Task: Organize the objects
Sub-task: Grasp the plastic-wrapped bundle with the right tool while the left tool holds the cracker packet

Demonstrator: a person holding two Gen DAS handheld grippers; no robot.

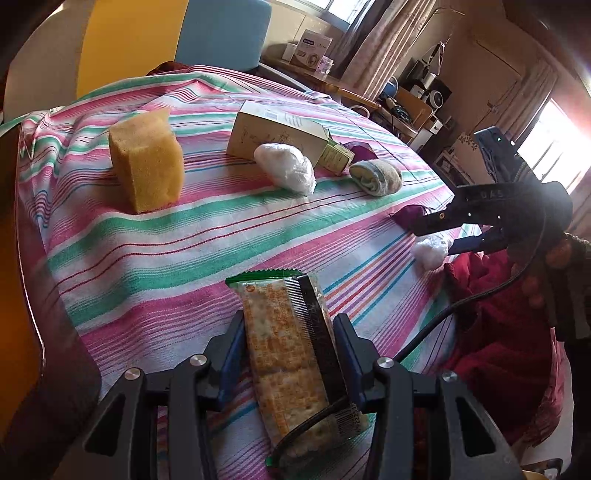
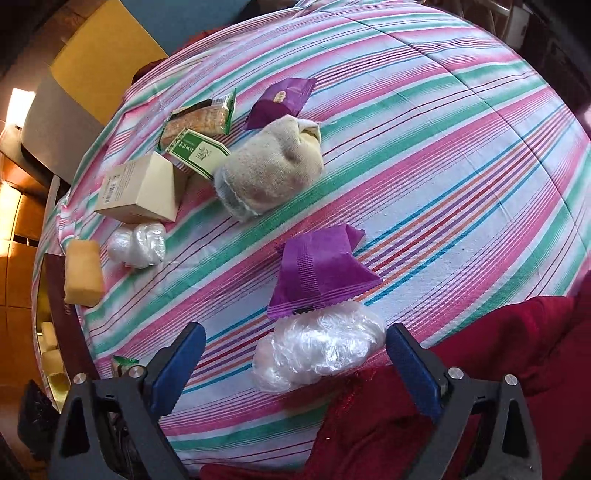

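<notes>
My left gripper [image 1: 290, 332] is shut on a cracker packet [image 1: 288, 343] with a green end, held over the striped cloth [image 1: 192, 236]. My right gripper [image 2: 295, 343] is open, its jaws on either side of a crumpled clear plastic bag [image 2: 317, 350], which also shows in the left wrist view [image 1: 431, 250]. A purple sachet [image 2: 321, 269] lies just beyond that bag. Further off lie a rolled sock [image 2: 269, 170], a second purple sachet [image 2: 282, 99], a second cracker packet [image 2: 203, 118], a green-and-white box [image 2: 199, 153], a beige box [image 2: 142, 190], another plastic bag [image 2: 138, 243] and a yellow sponge [image 1: 147, 160].
Red fabric [image 2: 461, 369] lies at the cloth's near edge by my right gripper. A dark board [image 1: 55, 332] borders the cloth on the left. A yellow and blue chair back [image 1: 177, 33] stands behind the table. Shelves and appliances [image 1: 417, 92] fill the room beyond.
</notes>
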